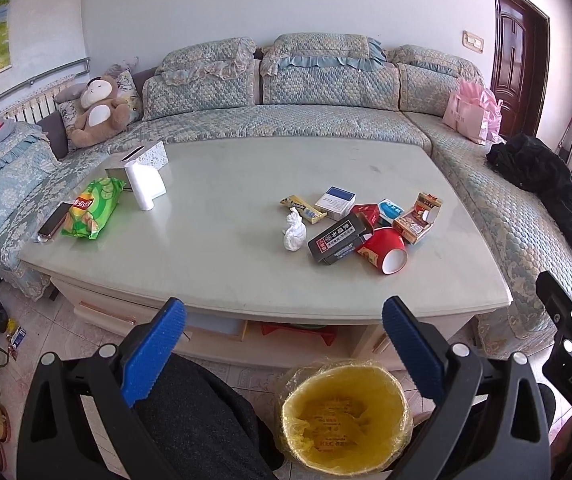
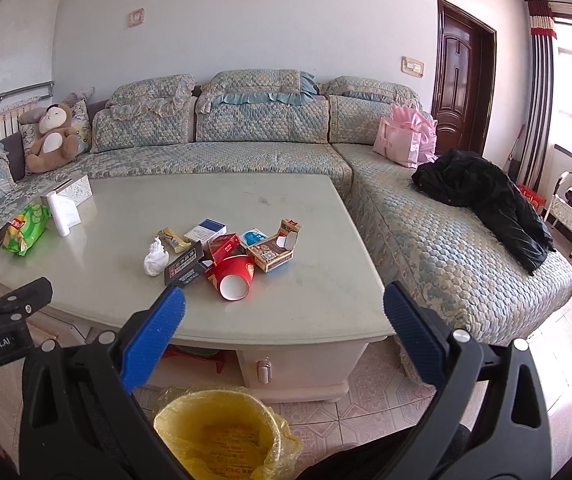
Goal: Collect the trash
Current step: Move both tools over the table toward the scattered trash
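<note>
Trash lies in a heap on the pale green coffee table (image 1: 222, 276) (image 2: 318, 308): a crumpled white tissue (image 1: 295, 231) (image 2: 155, 260), a tipped red paper cup (image 1: 384, 249) (image 2: 233, 275), a black box (image 1: 336, 239) (image 2: 184, 269), several small cartons (image 1: 418, 218) (image 2: 274, 249) and a snack wrapper (image 1: 303, 209) (image 2: 173, 239). A bin lined with a yellow bag (image 1: 344, 414) (image 2: 222, 436) stands on the floor in front of the table. My left gripper (image 1: 284, 352) and right gripper (image 2: 284, 348) hover open above the bin, short of the table, with nothing between their fingers.
At the table's left end lie a green chip bag (image 1: 90, 210) (image 2: 26, 229), a phone (image 1: 54, 219), a white roll (image 1: 144, 182) and a tissue box (image 1: 142, 156). A quilted sofa (image 1: 270, 120) wraps around the table, with a black coat (image 2: 486, 204), a pink bag (image 2: 404, 142) and a plush toy (image 1: 98, 110).
</note>
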`<state>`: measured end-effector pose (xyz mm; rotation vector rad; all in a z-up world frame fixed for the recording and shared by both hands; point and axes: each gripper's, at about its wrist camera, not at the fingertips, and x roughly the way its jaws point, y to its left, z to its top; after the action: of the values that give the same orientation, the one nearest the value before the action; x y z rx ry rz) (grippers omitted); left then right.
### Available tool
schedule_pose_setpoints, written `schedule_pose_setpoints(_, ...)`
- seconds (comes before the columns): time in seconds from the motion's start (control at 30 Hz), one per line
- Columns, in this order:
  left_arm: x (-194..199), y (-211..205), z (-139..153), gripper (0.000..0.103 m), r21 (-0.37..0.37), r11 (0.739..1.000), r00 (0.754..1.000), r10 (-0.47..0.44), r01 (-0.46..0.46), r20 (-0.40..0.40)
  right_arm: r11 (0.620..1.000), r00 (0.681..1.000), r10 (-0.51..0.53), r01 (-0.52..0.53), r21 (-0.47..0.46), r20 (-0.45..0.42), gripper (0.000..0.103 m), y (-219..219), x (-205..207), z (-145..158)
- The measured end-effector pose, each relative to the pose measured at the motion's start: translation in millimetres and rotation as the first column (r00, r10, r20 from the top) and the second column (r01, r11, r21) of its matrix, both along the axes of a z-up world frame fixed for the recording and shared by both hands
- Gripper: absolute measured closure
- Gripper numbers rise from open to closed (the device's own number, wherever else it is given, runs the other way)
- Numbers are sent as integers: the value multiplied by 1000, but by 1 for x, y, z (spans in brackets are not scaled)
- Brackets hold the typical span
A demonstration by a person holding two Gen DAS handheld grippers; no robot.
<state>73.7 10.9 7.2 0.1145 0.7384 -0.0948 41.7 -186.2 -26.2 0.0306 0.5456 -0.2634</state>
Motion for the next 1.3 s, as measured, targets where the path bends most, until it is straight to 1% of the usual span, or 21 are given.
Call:
schedule_pose_setpoints(0.07, 23, -2, -2, 6, 33, 999, 1000, -1, 2, -15, 1000, 1000, 7, -7, 8, -15, 6, -9, 16, -3)
schedule_pose_setpoints(0.17, 55, -9, -9, 6, 73, 996, 997, -41, 46, -61, 1000, 999, 14, -14, -1, -39, 6, -19, 40, -7)
schedule_pose_setpoints(0.23, 80, -16, -18, 6, 93, 990, 987, -95, 107, -127, 999, 998, 36, -36, 5, -57, 6, -25, 56, -9)
schedule_pose_setpoints(0.3, 108, -18, -26, 6, 59, 986, 969, -138, 153, -207, 997, 994, 71, -68, 34, -86, 6, -32, 73, -13)
schedule_pose_setpoints(0.33, 122, -17, -29, 6, 34, 987, 960, -145, 157, -238, 996, 991, 84, -80, 43, -103, 6, -36, 82, -15)
schedule_pose_setpoints(0.4, 148, -14, -34, 6, 0, 991, 951, -129, 134, -281, 994, 985, 102, -96, 53, -136, 6, -42, 99, -18)
schedule_pose_setpoints(0.47, 167, -16, -40, 6, 1, 989, 940, -140, 148, -311, 994, 978, 106, -98, 54, -181, 6, -49, 119, -22)
schedule_pose_setpoints(0.53, 185, -22, -46, 6, 31, 984, 925, -154, 176, -347, 992, 969, 115, -103, 66, -216, 6, -57, 138, -24)
schedule_pose_setpoints(0.63, 205, -28, -50, 6, 56, 980, 919, -160, 193, -361, 993, 962, 110, -96, 70, -249, 6, -65, 163, -25)
schedule_pose_setpoints(0.67, 212, -30, -52, 6, 52, 977, 910, -171, 205, -379, 993, 957, 108, -91, 75, -269, 6, -68, 171, -26)
schedule_pose_setpoints(0.73, 227, -33, -58, 6, 31, 974, 887, -190, 223, -421, 990, 944, 124, -95, 108, -306, 6, -73, 189, -29)
schedule_pose_setpoints(0.83, 247, -40, -72, 6, 25, 971, 852, -197, 239, -485, 982, 918, 138, -77, 175, -371, 6, -80, 219, -37)
schedule_pose_setpoints(0.9, 258, -43, -83, 6, 21, 967, 829, -206, 253, -520, 981, 904, 117, -41, 187, -411, 6, -85, 236, -42)
schedule_pose_setpoints(1.0, 275, -48, -99, 6, 55, 967, 820, -182, 250, -542, 974, 875, 126, -20, 226, -467, 6, -88, 261, -54)
schedule_pose_setpoints(1.07, 286, -51, -109, 6, 87, 963, 816, -168, 257, -553, 955, 851, 153, 4, 298, -503, 6, -93, 276, -65)
schedule_pose_setpoints(1.1, 291, -53, -114, 6, 99, 960, 813, -165, 263, -559, 947, 841, 148, 32, 321, -521, 6, -95, 282, -71)
schedule_pose_setpoints(1.13, 296, -54, -119, 6, 109, 957, 810, -162, 268, -564, 942, 829, 141, 55, 330, -541, 6, -98, 289, -76)
schedule_pose_setpoints(1.23, 310, -59, -134, 6, 152, 949, 807, -143, 275, -573, 945, 803, 107, 101, 311, -586, 6, -98, 306, -91)
schedule_pose_setpoints(1.3, 318, -61, -143, 6, 156, 947, 800, -140, 280, -583, 939, 790, 100, 125, 319, -605, 6, -100, 314, -99)
